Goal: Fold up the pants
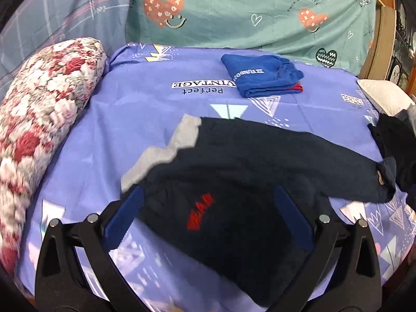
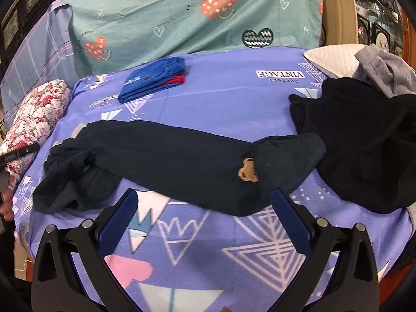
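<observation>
Dark navy pants (image 1: 247, 161) lie stretched across the purple sheet (image 1: 130, 135), with a grey waistband (image 1: 166, 150) at the left end and a red logo (image 1: 200, 212). In the right wrist view the pants (image 2: 176, 161) show a tan bear patch (image 2: 248, 174) near the right end. My left gripper (image 1: 208, 205) is open, its blue fingers (image 1: 128, 213) either side of the logo end, just above the cloth. My right gripper (image 2: 204, 208) is open and empty, just in front of the pants' near edge.
A folded blue garment (image 1: 260, 78) lies at the back of the sheet. A pile of dark and grey clothes (image 2: 364, 130) sits at the right. A floral pillow (image 1: 39, 119) lies at the left, a teal heart-print pillow (image 1: 247, 10) behind.
</observation>
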